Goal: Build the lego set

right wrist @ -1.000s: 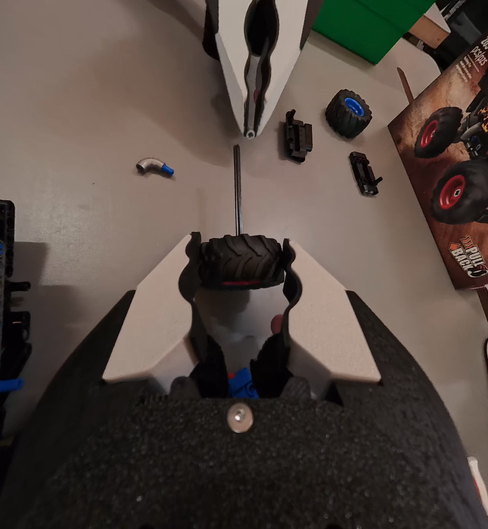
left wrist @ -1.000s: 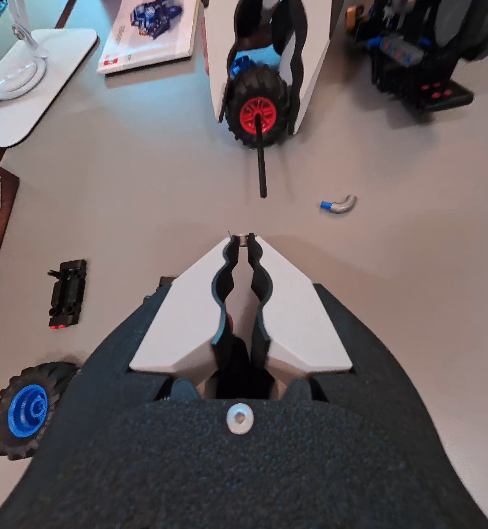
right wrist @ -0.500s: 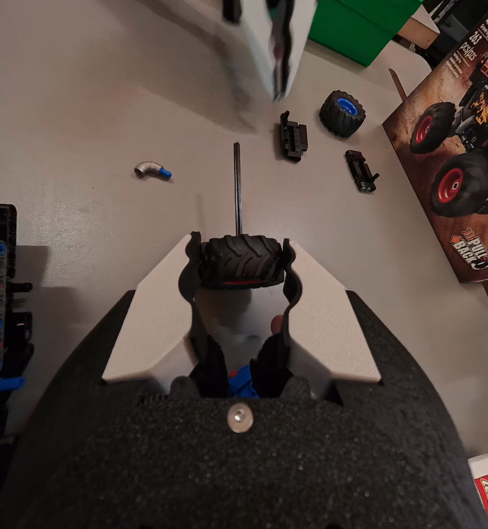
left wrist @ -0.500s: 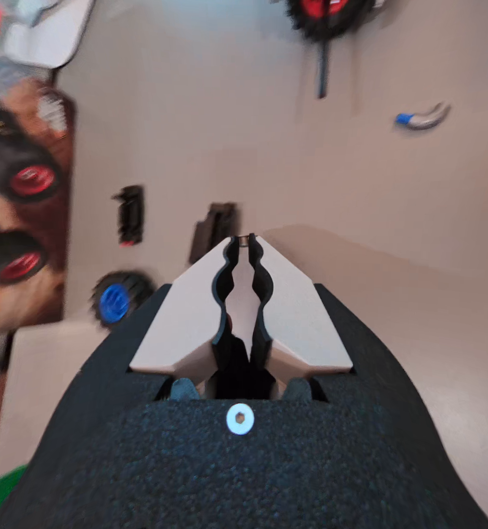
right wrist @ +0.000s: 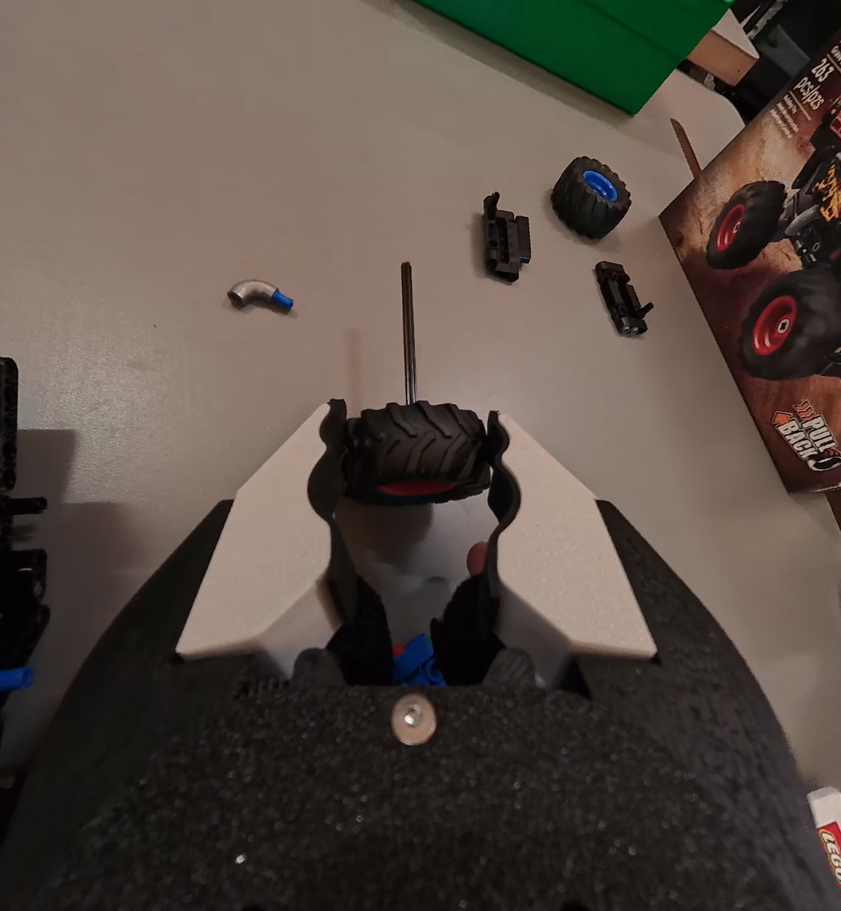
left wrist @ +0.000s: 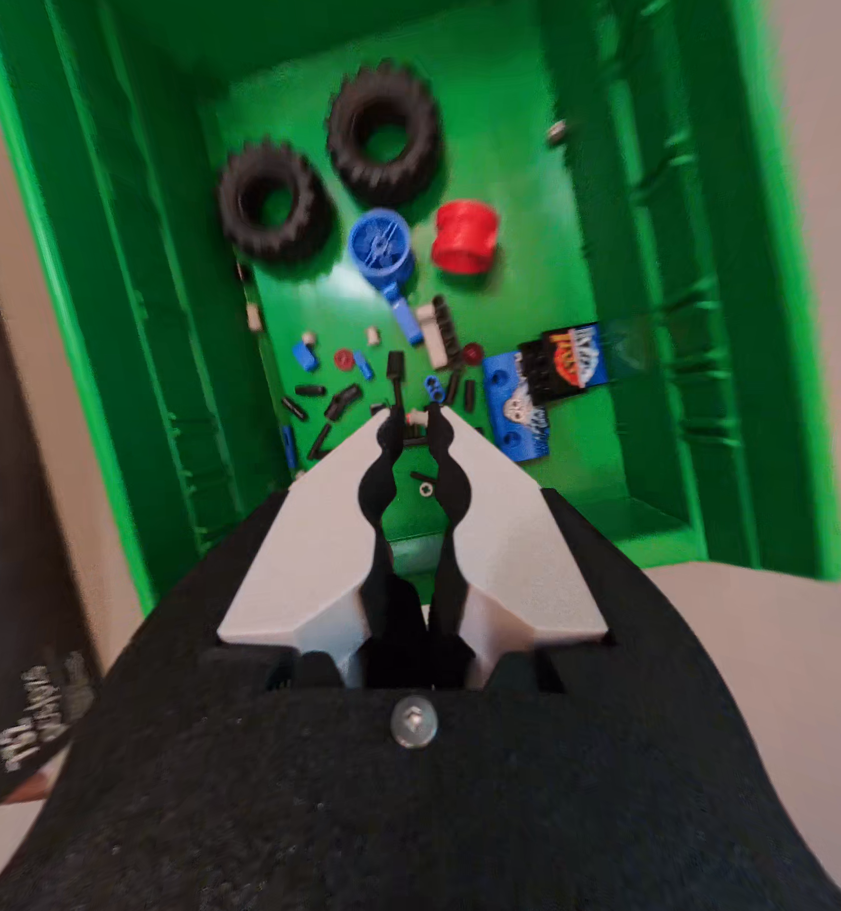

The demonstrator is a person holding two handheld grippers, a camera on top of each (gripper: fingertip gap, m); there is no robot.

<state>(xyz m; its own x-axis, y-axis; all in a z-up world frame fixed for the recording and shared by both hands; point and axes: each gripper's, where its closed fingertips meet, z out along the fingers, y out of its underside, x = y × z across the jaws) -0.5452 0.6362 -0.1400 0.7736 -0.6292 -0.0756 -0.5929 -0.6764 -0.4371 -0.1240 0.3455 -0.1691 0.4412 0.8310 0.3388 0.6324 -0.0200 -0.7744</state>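
2 tyres (left wrist: 327, 192) inside green bin (left wrist: 113, 296)

A pale beige-grey desk (right wrist: 162, 148) with a smooth matte top fills most of the right wrist view; soft light falls from above and throws dull shadows toward the near left; at the far right the desk's edge (right wrist: 682, 135) shows as a thin brown wooden strip; beyond it lies a dark, unlit space whose contents cannot be made out.

We see a play table (right wrist: 162, 148) for building toys: a green bin (left wrist: 113, 296) of little parts, a toy box (right wrist: 778, 296), loose wheels (right wrist: 590, 196).
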